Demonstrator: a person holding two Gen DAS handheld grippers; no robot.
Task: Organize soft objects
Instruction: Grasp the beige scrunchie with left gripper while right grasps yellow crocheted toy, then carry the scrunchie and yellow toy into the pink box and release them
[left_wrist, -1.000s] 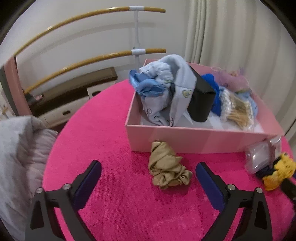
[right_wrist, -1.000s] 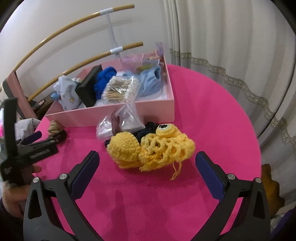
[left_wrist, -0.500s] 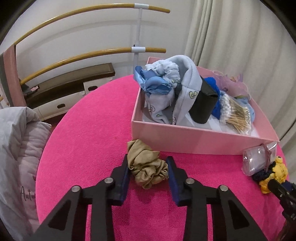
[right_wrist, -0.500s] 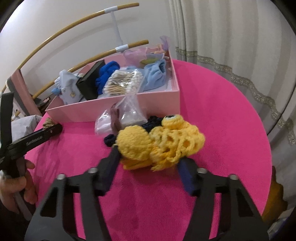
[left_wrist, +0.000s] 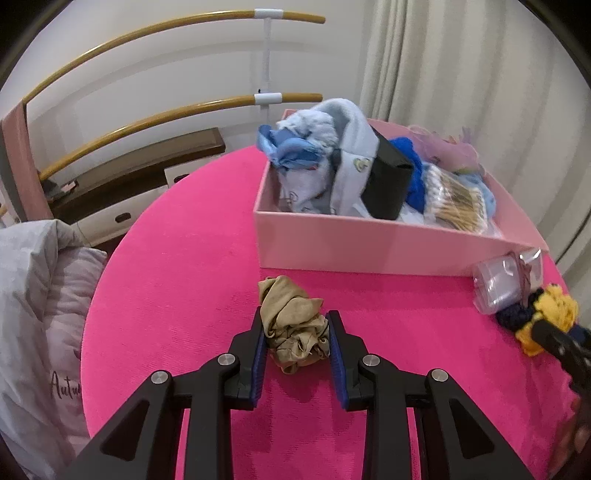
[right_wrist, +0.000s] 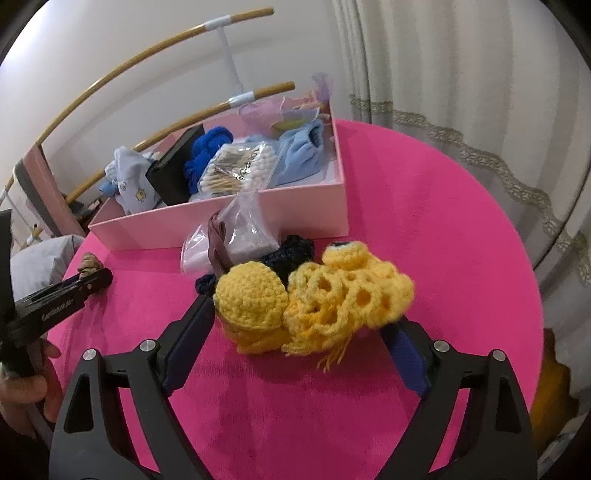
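A crumpled tan fabric scrunchie lies on the round desk under its bright pink towelling cover, a little in front of the pale pink cardboard box, pinched between the blue-padded fingers of the left gripper, which press on it from both sides. To the right, a yellow crocheted toy rests on the same pink cover, against a dark navy knitted piece and a clear plastic bag tied with brown ribbon that lean at the box's front wall. The right gripper straddles the yellow toy; its jaws have just been opening, the left finger stands near the toy's edge, and whether either pad touches it cannot be told. The box holds pale blue baby clothes, a black rectangular case tilted on its side, a royal blue knitted item, a clear pack of cotton buds and a lilac organza pouch. Beyond the desk, two wooden rails on a white post curve along a cream wall, cream curtains with a lace band hang to the right, and grey bedding lies at the left beside a low dark-topped cabinet. A hand grips the left tool's handle.
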